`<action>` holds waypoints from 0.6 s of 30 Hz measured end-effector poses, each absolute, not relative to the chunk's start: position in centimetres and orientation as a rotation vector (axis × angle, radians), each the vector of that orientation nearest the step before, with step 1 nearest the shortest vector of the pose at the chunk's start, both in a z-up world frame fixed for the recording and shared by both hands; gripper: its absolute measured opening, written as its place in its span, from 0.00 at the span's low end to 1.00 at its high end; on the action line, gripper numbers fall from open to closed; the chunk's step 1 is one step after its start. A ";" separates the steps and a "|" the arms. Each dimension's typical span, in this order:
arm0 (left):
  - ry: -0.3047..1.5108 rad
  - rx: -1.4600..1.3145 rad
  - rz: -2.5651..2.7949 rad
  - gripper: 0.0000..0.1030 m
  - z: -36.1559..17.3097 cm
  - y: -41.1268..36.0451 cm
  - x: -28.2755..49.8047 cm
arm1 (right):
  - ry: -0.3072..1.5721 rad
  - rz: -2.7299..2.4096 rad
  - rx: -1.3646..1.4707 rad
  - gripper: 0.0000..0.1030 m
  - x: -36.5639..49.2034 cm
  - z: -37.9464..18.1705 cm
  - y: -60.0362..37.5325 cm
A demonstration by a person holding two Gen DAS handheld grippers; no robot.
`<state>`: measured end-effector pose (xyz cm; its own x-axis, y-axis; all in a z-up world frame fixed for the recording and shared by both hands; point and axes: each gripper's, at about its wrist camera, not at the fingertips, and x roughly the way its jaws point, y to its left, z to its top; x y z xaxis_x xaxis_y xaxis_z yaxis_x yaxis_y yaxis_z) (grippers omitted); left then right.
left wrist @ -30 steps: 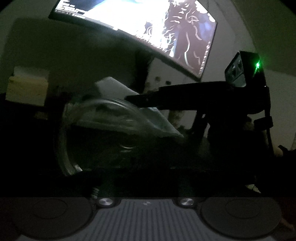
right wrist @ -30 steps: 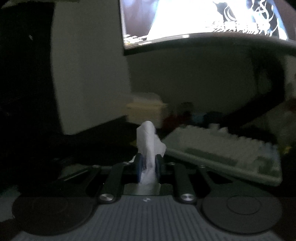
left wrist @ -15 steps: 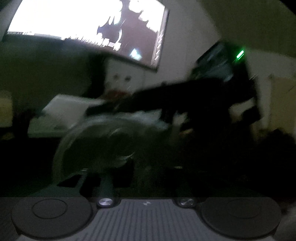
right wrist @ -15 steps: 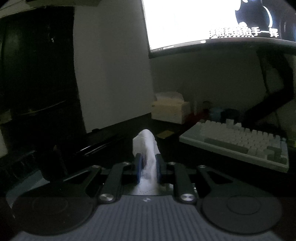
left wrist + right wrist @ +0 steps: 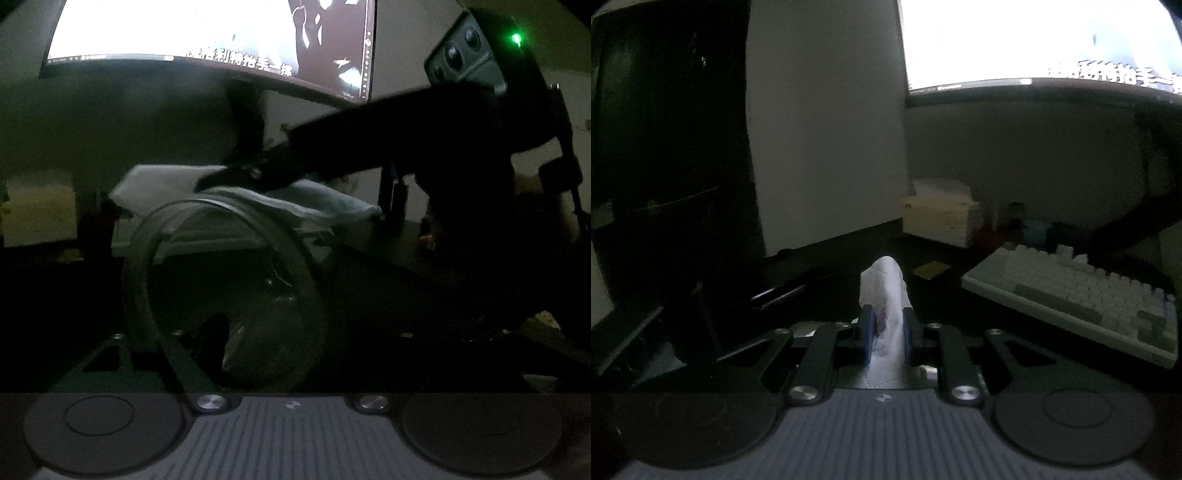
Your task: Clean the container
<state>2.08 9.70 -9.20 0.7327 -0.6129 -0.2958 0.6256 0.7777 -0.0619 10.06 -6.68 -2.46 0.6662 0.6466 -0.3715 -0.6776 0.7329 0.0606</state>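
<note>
- Left gripper (image 5: 236, 332): clamped on clear round glass container (image 5: 221, 288), raised above dark desk.
- Right gripper (image 5: 888, 332): blue pads pinching crumpled white tissue (image 5: 888, 295), level with container's upper rim.

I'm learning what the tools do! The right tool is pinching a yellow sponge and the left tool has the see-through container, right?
Not quite. The right tool is pinching a white tissue, not a yellow sponge; the right wrist view shows it squeezed between the blue pads. The rest holds: in the left wrist view the see-through container sits at the left tool.
</note>
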 end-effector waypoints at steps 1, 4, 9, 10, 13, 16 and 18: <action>0.313 0.039 -0.680 0.73 -9.3 9.8 2.2 | 0.381 0.749 -0.094 0.19 10.3 -2.6 -6.7; 0.327 -0.004 -0.700 0.73 -9.3 10.2 3.0 | 0.411 0.608 -0.030 0.22 12.7 -3.5 -8.8; 0.318 -0.027 -0.708 0.75 -9.5 10.1 3.9 | 0.385 0.545 -0.014 0.21 11.8 -3.7 -8.6; 0.316 -0.027 -0.707 0.77 -9.5 10.1 4.0 | 0.361 0.569 -0.031 0.21 10.8 -3.7 -7.7; 0.315 -0.027 -0.710 0.79 -9.5 9.8 4.1 | 0.311 0.614 -0.071 0.20 8.9 -3.6 -5.5; 0.316 -0.028 -0.709 0.79 -9.5 9.8 4.1 | 0.295 0.611 -0.067 0.18 9.3 -4.0 -5.9; 0.311 -0.041 -0.716 0.79 -9.6 10.1 4.1 | 0.306 0.500 -0.064 0.19 10.7 -4.5 -7.4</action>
